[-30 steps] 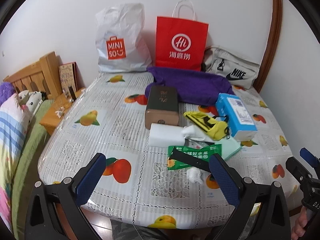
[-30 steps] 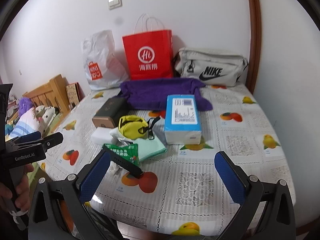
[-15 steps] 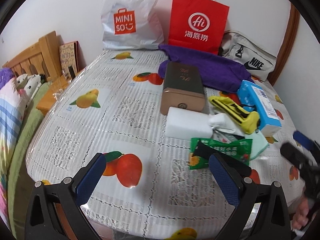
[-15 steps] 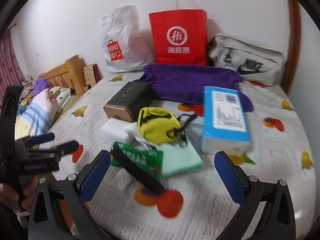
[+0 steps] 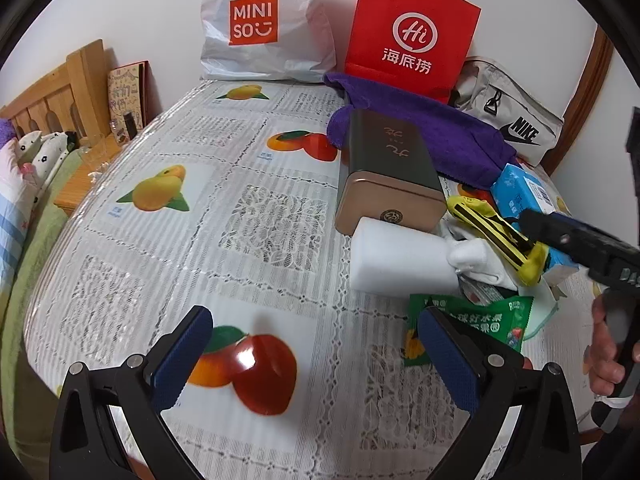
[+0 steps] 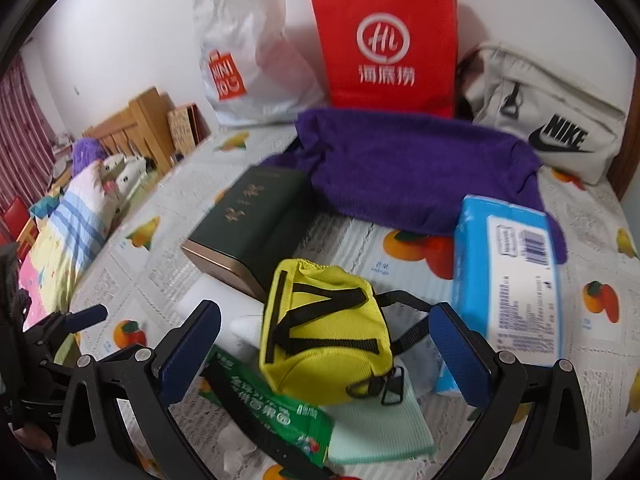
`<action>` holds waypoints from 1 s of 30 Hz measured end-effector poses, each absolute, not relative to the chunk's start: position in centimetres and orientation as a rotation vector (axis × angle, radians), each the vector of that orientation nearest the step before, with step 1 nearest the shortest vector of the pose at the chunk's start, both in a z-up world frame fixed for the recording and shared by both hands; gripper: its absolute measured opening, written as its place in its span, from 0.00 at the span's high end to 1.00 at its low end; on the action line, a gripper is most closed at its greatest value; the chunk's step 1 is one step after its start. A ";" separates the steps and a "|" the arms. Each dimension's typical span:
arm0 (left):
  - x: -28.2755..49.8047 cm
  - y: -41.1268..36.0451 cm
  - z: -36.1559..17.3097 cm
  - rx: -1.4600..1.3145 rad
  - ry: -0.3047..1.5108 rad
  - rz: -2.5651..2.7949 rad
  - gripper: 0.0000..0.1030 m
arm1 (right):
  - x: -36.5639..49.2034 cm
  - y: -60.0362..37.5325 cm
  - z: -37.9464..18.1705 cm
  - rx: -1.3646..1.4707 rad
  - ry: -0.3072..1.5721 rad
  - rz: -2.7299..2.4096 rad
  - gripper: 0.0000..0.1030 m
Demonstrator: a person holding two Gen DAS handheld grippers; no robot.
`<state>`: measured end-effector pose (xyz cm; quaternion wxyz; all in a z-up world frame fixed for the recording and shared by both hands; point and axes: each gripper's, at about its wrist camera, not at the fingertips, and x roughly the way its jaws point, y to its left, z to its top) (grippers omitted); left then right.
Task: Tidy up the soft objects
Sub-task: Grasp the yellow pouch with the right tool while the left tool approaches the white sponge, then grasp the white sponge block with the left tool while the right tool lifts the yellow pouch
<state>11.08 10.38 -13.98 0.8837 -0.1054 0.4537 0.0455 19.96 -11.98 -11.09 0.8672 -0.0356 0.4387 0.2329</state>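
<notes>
A yellow pouch with black straps [image 6: 324, 332] lies in a pile on the fruit-print table, between the blue pads of my open right gripper [image 6: 326, 354]; the pads flank it without touching. Under it lie a mint cloth [image 6: 380, 428] and a green snack packet [image 6: 272, 404]. A purple towel [image 6: 412, 172] lies behind. My left gripper [image 5: 316, 356] is open and empty over bare tablecloth, left of the pile. In the left wrist view I see the yellow pouch [image 5: 496, 232], a white foam block [image 5: 400, 260], a white sock [image 5: 480, 260] and the right gripper [image 5: 580, 244].
A dark green and gold tin [image 5: 388, 172] and a blue tissue pack [image 6: 512, 268] flank the pile. A Miniso bag [image 5: 260, 24], red paper bag [image 5: 412, 36] and Nike bag [image 5: 512, 120] line the wall. A bed with wooden headboard [image 5: 52, 92] stands left.
Both grippers have moved forward over the table. The right gripper has closed in on the pile until its pads flank the yellow pouch. Both stay open.
</notes>
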 end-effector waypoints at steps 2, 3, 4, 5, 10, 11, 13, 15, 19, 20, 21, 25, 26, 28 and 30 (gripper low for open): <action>11.6 10.5 -14.2 -0.222 0.948 0.086 0.00 | 20.7 -11.6 -11.9 -0.072 0.951 0.499 0.01; 11.9 10.5 -14.3 -0.223 0.949 0.083 0.00 | 21.0 -11.4 -12.4 -0.068 0.972 0.502 0.01; 12.1 10.6 -14.4 -0.226 0.951 0.080 0.00 | 21.3 -11.1 -12.9 -0.067 0.995 0.503 0.01; 12.4 10.7 -14.5 -0.229 0.952 0.077 0.00 | 21.5 -11.0 -13.3 -0.067 1.015 0.504 0.01; 13.5 10.9 -15.1 -0.247 0.963 0.061 0.00 | 22.2 -10.6 -15.2 -0.072 1.091 0.488 0.05; 13.6 10.9 -15.1 -0.245 0.965 0.057 0.00 | 22.2 -10.8 -15.2 -0.052 1.091 0.493 0.12; 13.9 10.8 -15.2 -0.239 0.966 0.052 0.00 | 21.9 -11.1 -14.8 -0.024 1.070 0.501 0.18; 14.1 10.7 -15.2 -0.239 0.966 0.047 0.00 | 21.7 -11.5 -14.3 -0.006 1.047 0.510 0.22; 14.5 10.4 -15.0 -0.240 0.962 0.029 0.00 | 21.1 -11.7 -14.1 -0.001 1.017 0.533 0.26; 14.5 10.2 -15.0 -0.237 0.960 0.023 0.00 | 20.9 -11.8 -13.9 -0.001 1.010 0.535 0.28; 14.6 10.0 -14.8 -0.234 0.956 0.015 0.00 | 20.6 -11.9 -13.6 0.003 0.997 0.538 0.29; 14.9 9.0 -14.8 -0.230 0.956 -0.025 0.00 | 19.4 -13.2 -11.9 0.055 0.935 0.547 0.29; 14.9 8.7 -14.9 -0.228 0.955 -0.031 0.00 | 18.9 -13.5 -11.5 0.063 0.921 0.545 0.29; 15.1 7.8 -15.0 -0.207 0.955 -0.055 0.00 | 17.9 -14.5 -10.7 0.072 0.889 0.538 0.29; 15.3 6.9 -15.2 -0.188 0.963 -0.064 0.00 | 16.9 -15.5 -10.2 0.078 0.867 0.533 0.29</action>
